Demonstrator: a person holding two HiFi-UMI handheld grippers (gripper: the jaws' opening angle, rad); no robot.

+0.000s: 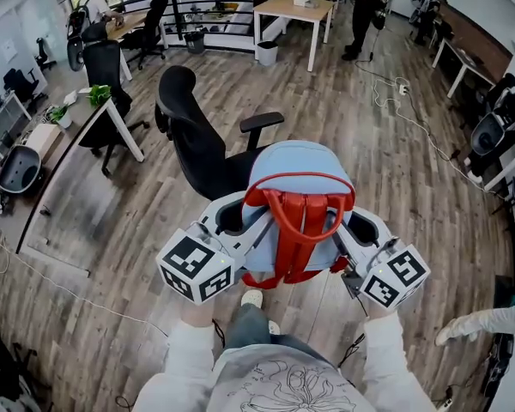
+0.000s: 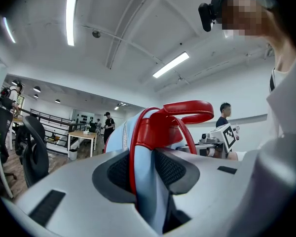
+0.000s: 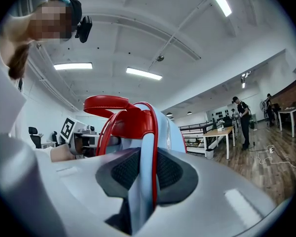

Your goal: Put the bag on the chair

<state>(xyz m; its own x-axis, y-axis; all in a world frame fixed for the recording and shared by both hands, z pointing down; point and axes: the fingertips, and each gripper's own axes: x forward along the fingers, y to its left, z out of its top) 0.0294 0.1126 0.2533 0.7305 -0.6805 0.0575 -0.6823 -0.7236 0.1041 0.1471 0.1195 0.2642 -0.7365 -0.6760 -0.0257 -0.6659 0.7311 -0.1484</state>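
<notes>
— Where's the bag at this point?

— In the air above the wooden floor (image 1: pixel 395 196). The black office chair (image 1: pixel 202 153) is right in front of the person, with its seat turned toward them. The light-blue backpack (image 1: pixel 299 166) hangs between the two grippers. It hides most of the seat, so I can't tell if it's over the seat or just short of it.

— Is the hold sound?

— Looks it. The left gripper (image 2: pixel 147 186) has narrowed its jaws onto the left shoulder strap (image 2: pixel 144 172), blue with a red edge. The right gripper (image 3: pixel 140 186) pinches the right shoulder strap (image 3: pixel 140 169) the same way. Neither has anything else in it.

— So how should the set-down go?

— I'd keep both grippers level so the bag doesn't tip. Bring it in past the armrest (image 1: pixel 262 120) without clipping it, because that chair may swivel or roll if nudged. Lower it until the bottom takes the weight, lean it toward the backrest, and only then open both together. The red top handle (image 2: pixel 187 110) sticks up, so I'd watch it doesn't snag on a jaw coming away.
</notes>
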